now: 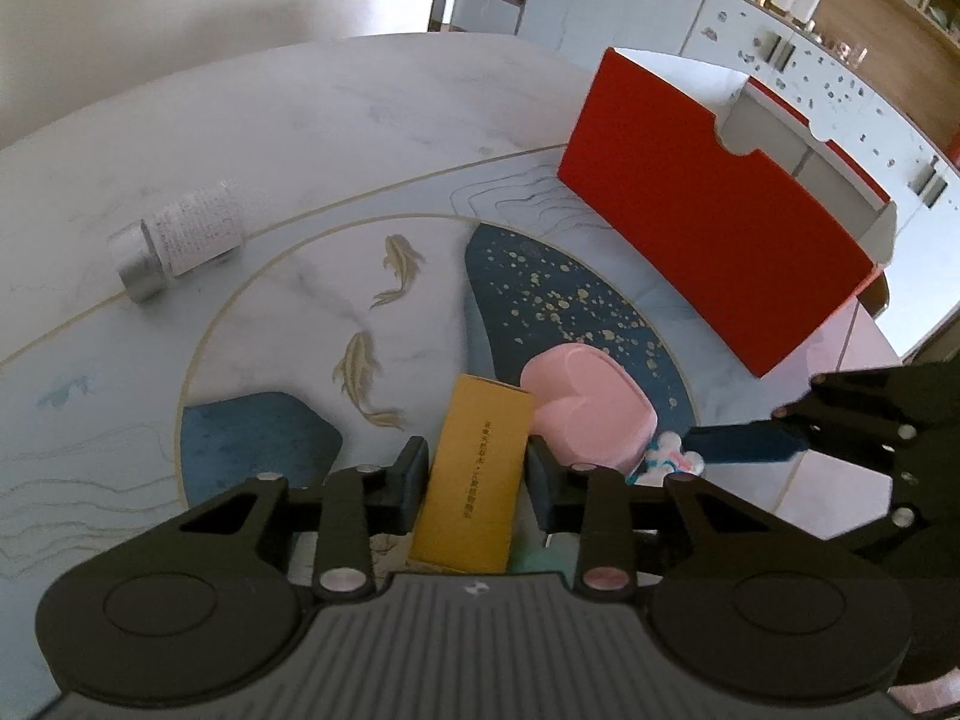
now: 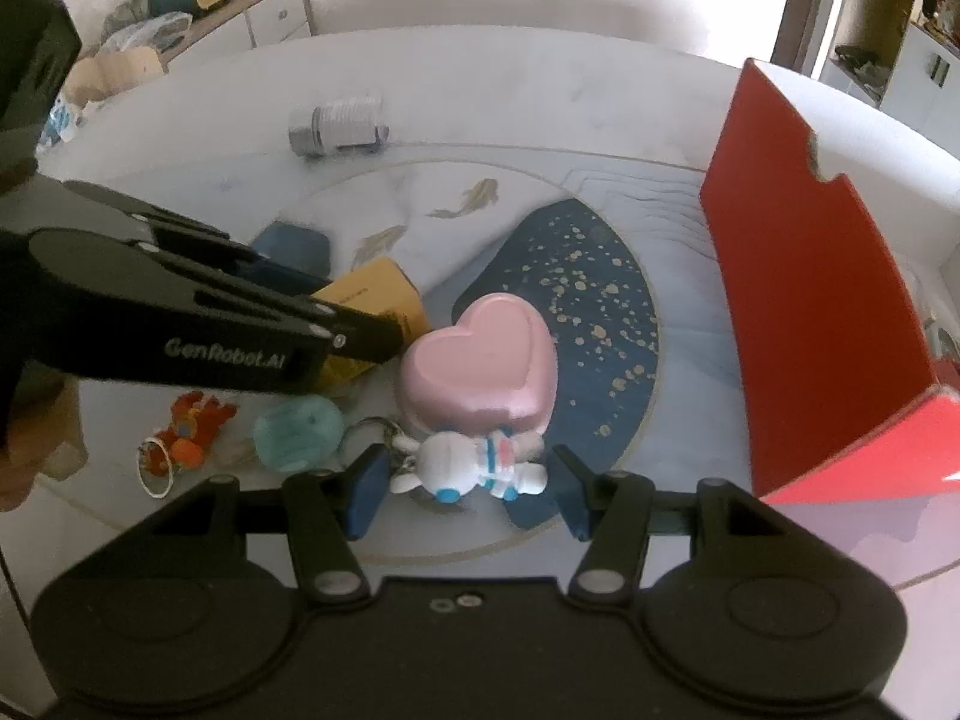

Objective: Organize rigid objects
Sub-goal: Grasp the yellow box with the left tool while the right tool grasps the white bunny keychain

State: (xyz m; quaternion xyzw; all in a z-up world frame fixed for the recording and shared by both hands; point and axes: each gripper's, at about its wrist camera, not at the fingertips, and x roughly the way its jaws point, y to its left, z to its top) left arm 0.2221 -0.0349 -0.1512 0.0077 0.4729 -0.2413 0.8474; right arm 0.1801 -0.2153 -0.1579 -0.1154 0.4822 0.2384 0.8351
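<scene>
Sideways, "GenRobot.AI" left gripper (image 2: 384,324) clamped on yellow box (image 1: 477,480); right gripper (image 2: 468,483) apart around bunny keychain (image 2: 462,465).

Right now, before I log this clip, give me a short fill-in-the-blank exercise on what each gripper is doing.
1. The left gripper has its fingers on either side of the ____ rectangular cardboard box.
2. The pink box has the shape of a ____.
3. The right gripper is open around a small white ____ keychain figure.
4. The tall open box has ____ outer walls.

Missing: yellow; heart; astronaut; red
</scene>
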